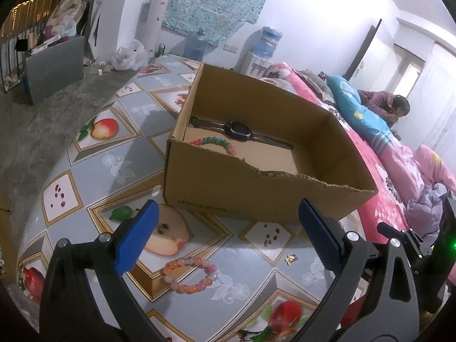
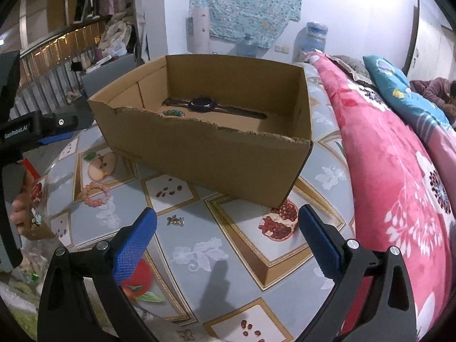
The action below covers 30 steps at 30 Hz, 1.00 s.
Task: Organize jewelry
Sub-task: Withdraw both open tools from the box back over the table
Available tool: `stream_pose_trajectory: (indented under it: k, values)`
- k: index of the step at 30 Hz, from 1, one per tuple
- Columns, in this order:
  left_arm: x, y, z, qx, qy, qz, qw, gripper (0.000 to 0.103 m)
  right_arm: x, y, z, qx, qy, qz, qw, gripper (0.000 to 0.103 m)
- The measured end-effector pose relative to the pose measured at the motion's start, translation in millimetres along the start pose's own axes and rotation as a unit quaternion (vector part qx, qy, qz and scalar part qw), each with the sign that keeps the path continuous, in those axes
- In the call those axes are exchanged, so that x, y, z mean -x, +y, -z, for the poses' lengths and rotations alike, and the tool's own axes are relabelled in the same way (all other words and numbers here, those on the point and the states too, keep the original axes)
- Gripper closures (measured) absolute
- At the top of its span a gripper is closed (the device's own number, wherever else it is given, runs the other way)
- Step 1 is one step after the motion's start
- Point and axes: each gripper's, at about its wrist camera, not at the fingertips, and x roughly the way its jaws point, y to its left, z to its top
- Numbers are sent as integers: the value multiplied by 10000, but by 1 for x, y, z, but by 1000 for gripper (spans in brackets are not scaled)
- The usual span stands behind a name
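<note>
An open cardboard box (image 1: 228, 193) stands on the table and also shows in the right wrist view (image 2: 216, 154). Inside lie a dark wristwatch (image 1: 238, 129) (image 2: 202, 104) and a multicoloured bead bracelet (image 1: 216, 142) (image 2: 172, 112). A pink bead bracelet (image 1: 189, 275) (image 2: 95, 193) lies on the tablecloth in front of the box, between my left gripper's fingers. A small gold earring (image 1: 290, 258) (image 2: 175, 221) lies nearby. My left gripper (image 1: 228, 236) is open and empty above the pink bracelet. My right gripper (image 2: 228, 236) is open and empty above the table, the earring just left of its middle.
The table carries a grey fruit-print cloth (image 1: 94, 176) (image 2: 199, 256). A bed with a pink floral quilt (image 2: 399, 185) (image 1: 384, 171) borders the table on the right. The left gripper's body (image 2: 28, 131) and the hand holding it show at the left edge of the right wrist view.
</note>
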Motion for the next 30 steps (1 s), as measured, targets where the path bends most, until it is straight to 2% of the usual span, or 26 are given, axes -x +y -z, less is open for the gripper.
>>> stream_pose_trajectory:
  k: [6,12,15,21,25,30]
  values:
    - [-1,-1,2,-35,-9,-53,10000,8,0,0,0,-52,19,218,9997,6]
    - [-1,-4,3,-199,-43,-183,9996,8,9,15,-1,594,-236,781,9949,7]
    - [-2,-4,3,-196,-5,-178,9996,8,14,20,-1,750,-372,880,9926,7]
    - [-4,-3,4,-83,106,-121,9998,8,22,21,-3,767,-508,606,9939,6]
    - [-4,-3,4,-122,55,-313,9994,8,25,10,-4,539,-565,-165,9968,6]
    - [-3,-2,4,-86,35,-204,9997,8,24,-3,-7,-33,-567,-285,9980,6]
